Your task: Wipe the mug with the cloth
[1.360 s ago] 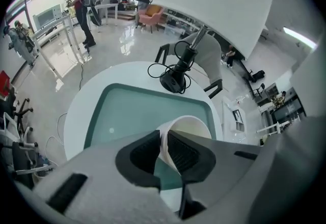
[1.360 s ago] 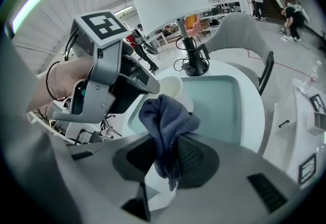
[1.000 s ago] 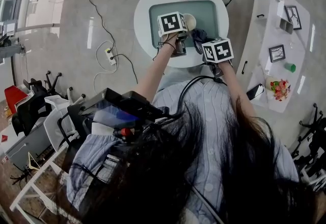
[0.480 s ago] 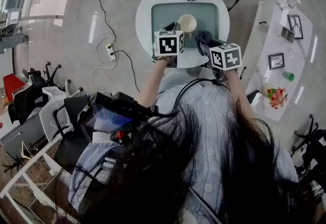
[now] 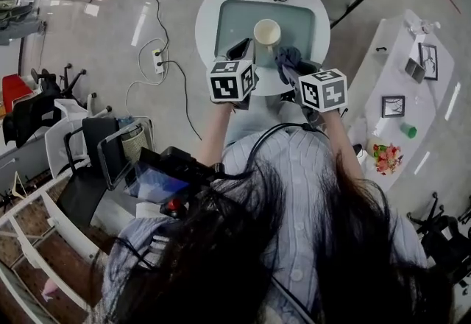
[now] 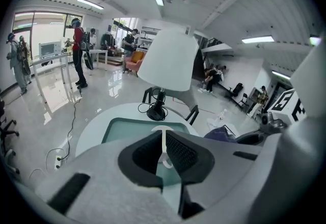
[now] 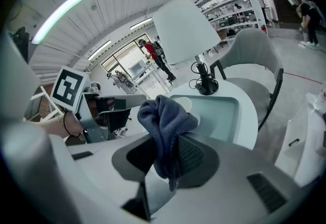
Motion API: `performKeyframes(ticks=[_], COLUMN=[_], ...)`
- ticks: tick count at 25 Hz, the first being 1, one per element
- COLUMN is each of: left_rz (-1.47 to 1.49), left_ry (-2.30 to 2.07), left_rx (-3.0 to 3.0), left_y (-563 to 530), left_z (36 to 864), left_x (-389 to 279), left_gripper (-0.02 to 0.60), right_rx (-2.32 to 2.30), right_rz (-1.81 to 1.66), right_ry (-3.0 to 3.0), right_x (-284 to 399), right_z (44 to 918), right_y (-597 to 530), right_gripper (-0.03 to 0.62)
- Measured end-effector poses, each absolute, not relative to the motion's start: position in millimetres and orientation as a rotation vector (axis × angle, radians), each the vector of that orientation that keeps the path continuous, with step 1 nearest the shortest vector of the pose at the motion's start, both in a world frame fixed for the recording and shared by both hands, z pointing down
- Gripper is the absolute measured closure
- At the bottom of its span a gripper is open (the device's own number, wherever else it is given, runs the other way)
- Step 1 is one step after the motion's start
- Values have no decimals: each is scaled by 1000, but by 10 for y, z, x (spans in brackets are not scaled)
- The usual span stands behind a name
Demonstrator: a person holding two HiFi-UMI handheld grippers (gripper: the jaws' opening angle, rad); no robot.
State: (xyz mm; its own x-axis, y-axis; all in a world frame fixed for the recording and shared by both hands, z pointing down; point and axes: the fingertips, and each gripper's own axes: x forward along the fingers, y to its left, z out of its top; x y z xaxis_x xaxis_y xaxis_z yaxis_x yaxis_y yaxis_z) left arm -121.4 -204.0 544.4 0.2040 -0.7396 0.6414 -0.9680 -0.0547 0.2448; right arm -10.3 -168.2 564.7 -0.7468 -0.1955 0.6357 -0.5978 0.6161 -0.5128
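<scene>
The left tool (image 6: 164, 139) has just been closing its jaws; they are together on nothing, so the mug (image 5: 266, 32) stands free, upright on the tray (image 5: 234, 19) on the bench (image 5: 208, 20). The right tool (image 7: 165, 152) clamps the bunched cloth (image 7: 164, 113), I think ready for wiping.

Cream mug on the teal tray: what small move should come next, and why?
Probably lowering the right gripper to lay the dark blue cloth on the round white table. The cream mug stands upright and free on the teal tray, the left gripper has just shut on nothing, and both grippers hang back from it.
</scene>
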Motion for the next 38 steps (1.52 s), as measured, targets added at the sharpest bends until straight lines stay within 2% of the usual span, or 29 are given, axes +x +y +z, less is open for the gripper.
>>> performKeyframes(ticks=[13, 24, 38], left_rz=[558, 539, 560], left_ry=[-1686, -1670, -1574], left_rx=[1712, 1754, 1922], left_y=[-1288, -926, 392], left_z=[5521, 5412, 5320], left_x=[-1288, -1300, -1571], left_gripper=[545, 545, 545], right_rx=[474, 528, 635], right_rz=[1016, 1048, 1031], right_ry=[-2296, -2296, -2357], right_x=[-138, -232, -696], right_z=[5806, 5728, 5530], right_y=[-1327, -1014, 215], right_gripper=[496, 496, 496])
